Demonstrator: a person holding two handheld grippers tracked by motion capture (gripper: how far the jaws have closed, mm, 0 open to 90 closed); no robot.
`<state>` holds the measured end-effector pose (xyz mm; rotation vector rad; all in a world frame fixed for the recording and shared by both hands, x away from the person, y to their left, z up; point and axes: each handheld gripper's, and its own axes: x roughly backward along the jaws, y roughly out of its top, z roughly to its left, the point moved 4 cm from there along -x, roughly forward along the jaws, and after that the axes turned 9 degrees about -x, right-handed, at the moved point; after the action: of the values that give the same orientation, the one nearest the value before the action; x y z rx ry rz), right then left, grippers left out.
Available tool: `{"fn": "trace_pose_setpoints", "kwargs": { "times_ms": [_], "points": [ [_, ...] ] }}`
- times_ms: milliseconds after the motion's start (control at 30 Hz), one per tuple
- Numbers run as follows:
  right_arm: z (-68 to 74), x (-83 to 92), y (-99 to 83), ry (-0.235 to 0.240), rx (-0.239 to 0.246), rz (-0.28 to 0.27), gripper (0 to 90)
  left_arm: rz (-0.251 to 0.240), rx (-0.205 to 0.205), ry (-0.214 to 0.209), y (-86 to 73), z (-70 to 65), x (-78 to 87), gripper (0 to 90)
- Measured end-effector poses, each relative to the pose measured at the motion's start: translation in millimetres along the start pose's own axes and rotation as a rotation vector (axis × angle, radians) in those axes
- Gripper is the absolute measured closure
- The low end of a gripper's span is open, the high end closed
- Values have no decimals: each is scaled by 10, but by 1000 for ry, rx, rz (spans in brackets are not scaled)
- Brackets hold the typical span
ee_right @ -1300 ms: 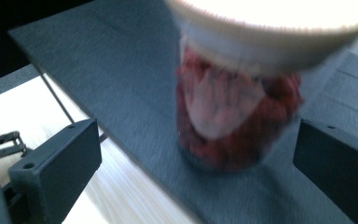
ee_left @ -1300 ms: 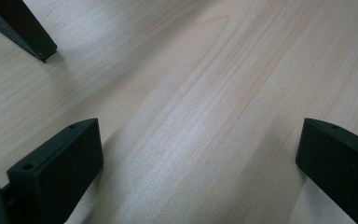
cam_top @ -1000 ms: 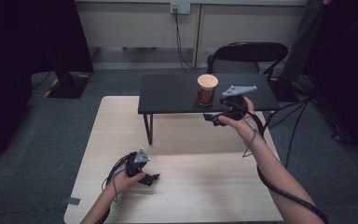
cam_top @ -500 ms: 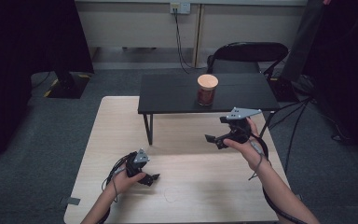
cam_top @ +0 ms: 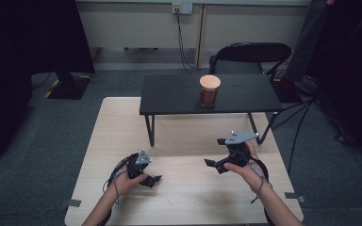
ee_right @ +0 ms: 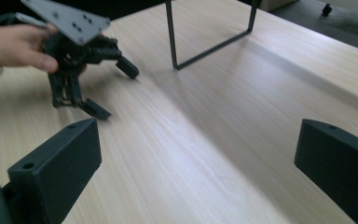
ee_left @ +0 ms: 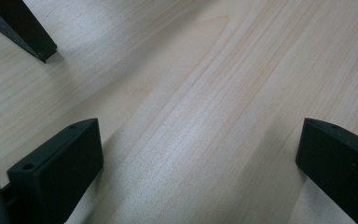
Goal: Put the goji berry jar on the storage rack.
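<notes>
Right gripper [cam_top: 215, 165] hangs above the pale wooden table [cam_top: 184, 197] at about four o'clock of its top, jaws spread wide with nothing between them, pointing toward nine o'clock. Left gripper [cam_top: 153, 179] sits low at about seven o'clock, resting on or just over the wood, jaws also spread and empty, pointing toward three o'clock.

On the table stands the black raised shelf [cam_top: 179, 96], and on it, toward one o'clock from the table's middle, the jar [cam_top: 209, 91] with dark contents and a light wooden lid [cam_top: 209, 81]. It is well apart from both grippers.

Risk, as I judge it: the jar stands on a raised surface, so a careless reach from the right gripper could clip it sideways, tipping it or pushing it off the far rim. A grip on the lid alone might lift only the lid. The trailing cable [cam_top: 259, 169] could also snag the shelf's leg [cam_top: 149, 129].

Its long axis runs vertical; it stands upright, lid up.
</notes>
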<state>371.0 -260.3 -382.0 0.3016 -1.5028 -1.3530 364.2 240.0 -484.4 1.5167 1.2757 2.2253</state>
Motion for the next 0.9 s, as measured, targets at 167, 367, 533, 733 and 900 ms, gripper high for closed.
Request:
{"fn": "trace_pose_setpoints", "kwargs": {
  "times_ms": [167, 367, 533, 733, 900],
  "points": [
    [0, -43, -183, 18, 0, 16, 0, 1, 0, 0, 1, 0, 0, 0],
    [-10, -67, -359, 19, -16, 28, 0, 1, 0, 0, 1, 0, 0, 0],
    [-22, -81, -496, 17, -11, 39, 0, 1, 0, 0, 1, 0, 1, 0],
    [-20, -96, -623, 11, 0, 53, 0, 0, 0, 0, 1, 0, 0, 0],
    [-28, -98, -727, 16, 5, 65, 0, 0, 0, 0, 1, 0, 0, 0]
  ]
}}
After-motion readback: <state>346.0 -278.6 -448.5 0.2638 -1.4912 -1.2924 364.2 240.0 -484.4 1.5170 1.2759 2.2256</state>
